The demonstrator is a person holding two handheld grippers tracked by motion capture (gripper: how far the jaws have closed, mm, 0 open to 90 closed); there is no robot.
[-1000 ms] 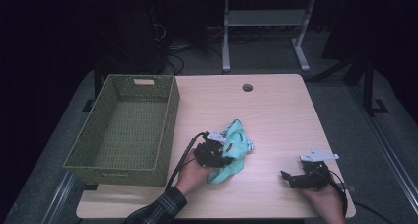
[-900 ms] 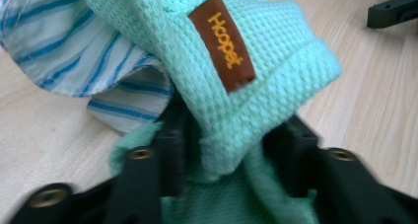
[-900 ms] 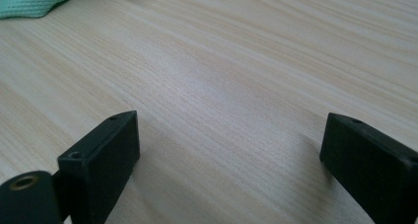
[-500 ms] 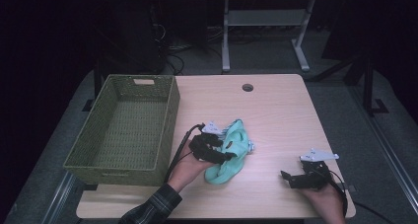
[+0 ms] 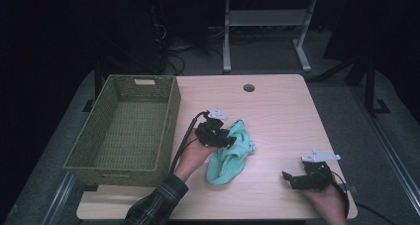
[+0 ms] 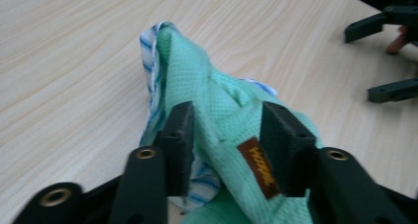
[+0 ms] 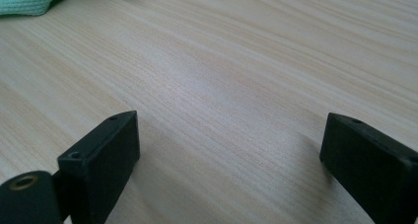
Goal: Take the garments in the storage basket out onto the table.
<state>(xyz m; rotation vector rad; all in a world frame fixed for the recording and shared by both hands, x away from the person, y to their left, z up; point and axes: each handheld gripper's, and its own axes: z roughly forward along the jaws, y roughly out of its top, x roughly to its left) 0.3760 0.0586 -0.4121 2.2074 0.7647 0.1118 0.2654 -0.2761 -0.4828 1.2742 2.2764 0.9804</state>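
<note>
Listing from my remote seat, with the basket [image 5: 124,128] as landmark.

Basket: green woven wicker, rectangular, slot handle in its far wall, standing at the left edge of the table [image 5: 282,116]. I see nothing lying inside it.

Cloth [image 5: 230,153]: mint-green mesh fabric with a blue-and-white striped layer beneath and a small brown label [image 6: 259,167], bunched in a soft heap on the table just right of the basket.

Left gripper [image 5: 224,137]: black, between the basket and the cloth, my left hand [image 5: 193,155] under it. Its jaws have just been closing and now pinch a raised fold of the cloth between the pads; the label sits by one pad.

Right gripper [image 5: 289,178]: well right of the basket, near the table's front edge, apart from the cloth. Jaws spread wide, with bare wood between them.

Table: pale wood-grain laminate, with a round cable hole [image 5: 248,88] beyond the cloth.
</note>
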